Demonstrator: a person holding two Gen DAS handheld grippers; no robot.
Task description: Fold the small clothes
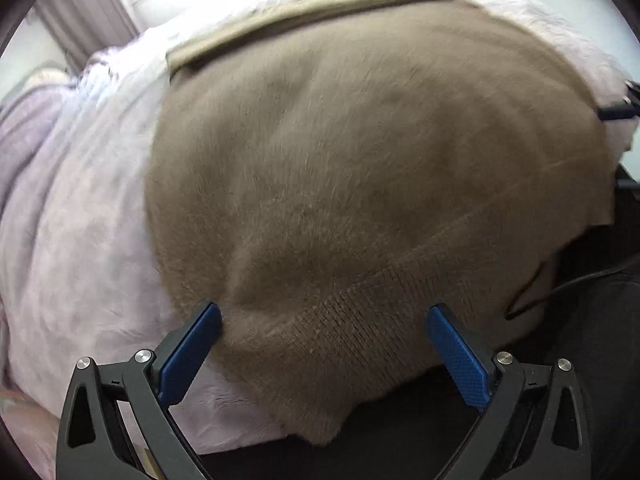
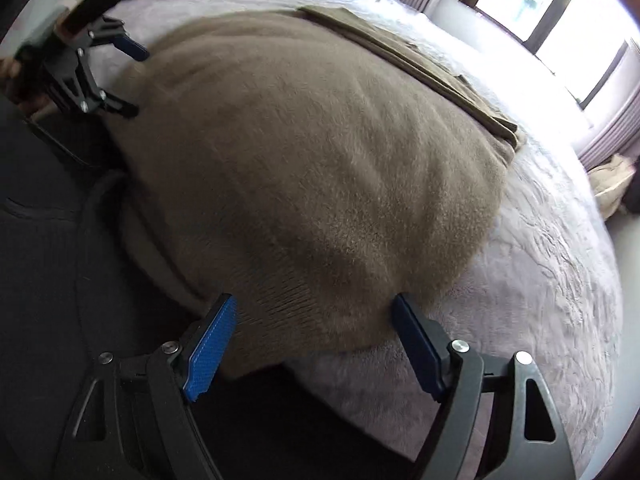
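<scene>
A fuzzy brown knit garment (image 1: 360, 152) lies spread flat on a pale lilac bedspread (image 1: 80, 220), its ribbed hem hanging over the near bed edge. My left gripper (image 1: 324, 316) stands open over the hem's left corner, blue pads wide apart, nothing pinched. In the right wrist view the same garment (image 2: 312, 152) fills the middle. My right gripper (image 2: 314, 308) is open over the hem's right corner, the knit lying between its fingers without being squeezed. The left gripper (image 2: 134, 82) shows at the upper left of that view, open at the garment's other corner.
A folded tan cloth (image 1: 288, 16) (image 2: 404, 56) lies along the garment's far edge. The bed (image 2: 540, 280) extends to the right. Dark fabric and a black cable (image 1: 560, 284) sit below the near bed edge. A window (image 2: 532, 4) and curtains stand beyond.
</scene>
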